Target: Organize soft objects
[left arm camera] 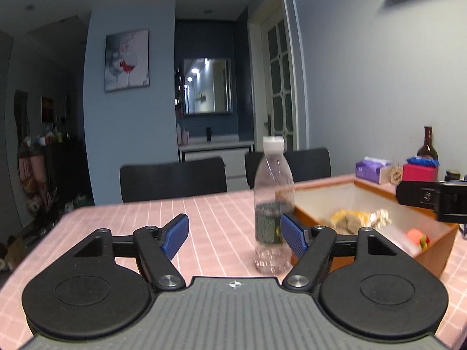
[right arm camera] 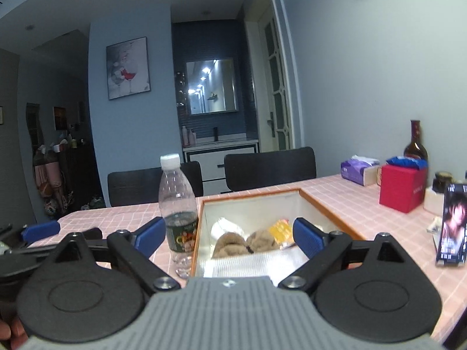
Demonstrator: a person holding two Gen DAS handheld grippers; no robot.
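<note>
We hold our left claw [left arm camera: 233,234] low over the pink checked table [left arm camera: 122,221], its blue pads spread wide with nothing between them. A clear plastic bottle [left arm camera: 273,204] with a white cap stands upright just ahead, close to the claw's right-hand pad. Beside the bottle sits the open wooden box [left arm camera: 432,248], and inside it lie the soft things: a tan plush toy [right arm camera: 242,242], a yellow packet [right arm camera: 280,229] and a white folded cloth [right arm camera: 251,264].

Our right claw [right arm camera: 229,237] hangs above the near edge of that box, also spread wide and holding nothing. In its view the bottle stands touching or nearly touching the box's left wall. Further right on the table we see a red box [right arm camera: 401,188], a purple tissue pack [right arm camera: 357,170], a brown glass bottle [right arm camera: 416,143] and a propped phone [right arm camera: 452,224].
</note>
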